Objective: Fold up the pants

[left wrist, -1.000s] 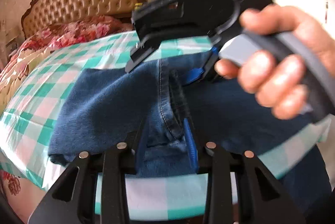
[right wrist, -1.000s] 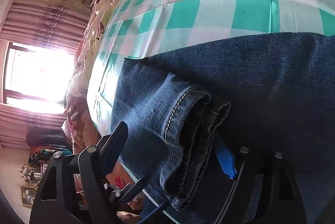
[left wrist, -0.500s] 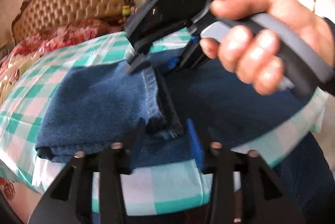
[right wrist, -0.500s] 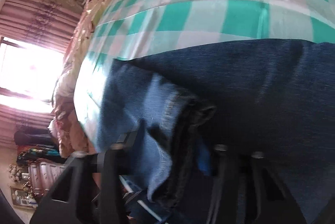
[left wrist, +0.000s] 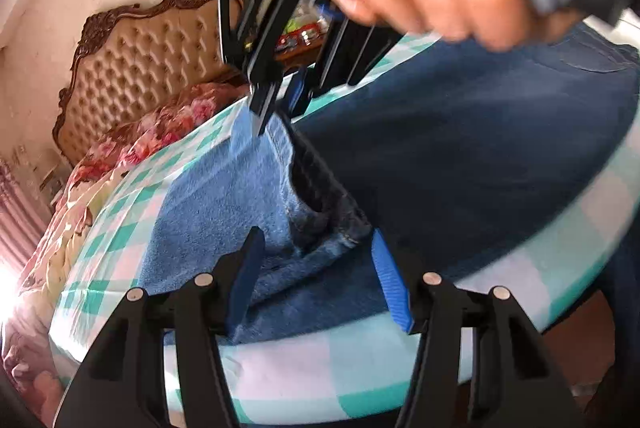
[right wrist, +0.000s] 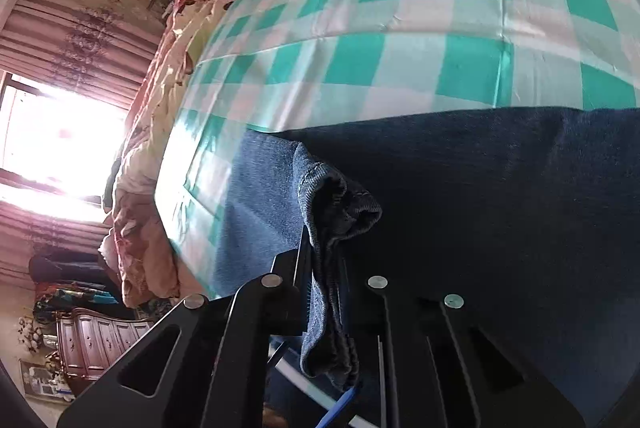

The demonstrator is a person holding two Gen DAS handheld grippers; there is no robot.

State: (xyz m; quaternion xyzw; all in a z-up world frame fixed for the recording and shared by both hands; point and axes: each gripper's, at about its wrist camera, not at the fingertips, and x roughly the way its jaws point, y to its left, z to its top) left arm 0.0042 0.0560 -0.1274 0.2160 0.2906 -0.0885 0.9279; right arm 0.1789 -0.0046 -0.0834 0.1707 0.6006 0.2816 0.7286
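Note:
Blue denim pants [left wrist: 460, 155] lie on a green-and-white checked cloth [left wrist: 280, 368]. A folded hem end [left wrist: 320, 211] rises from them as a ridge. My left gripper [left wrist: 316, 268] is open, its blue-padded fingers on either side of the near end of that ridge. My right gripper [right wrist: 332, 268] is shut on the far end of the hem [right wrist: 336, 211] and lifts it; it also shows in the left wrist view [left wrist: 280, 99], held by a hand.
The checked cloth [right wrist: 440, 27] covers a table whose near edge [left wrist: 560, 260] curves to the right. A bed with a tufted headboard [left wrist: 144, 67] and floral bedding [left wrist: 160, 131] lies beyond. A bright window [right wrist: 52, 139] and a dresser [right wrist: 96, 344] stand at the left.
My right gripper has closed on the hem and raised it. My left gripper has opened wider and moved in toward the fold.

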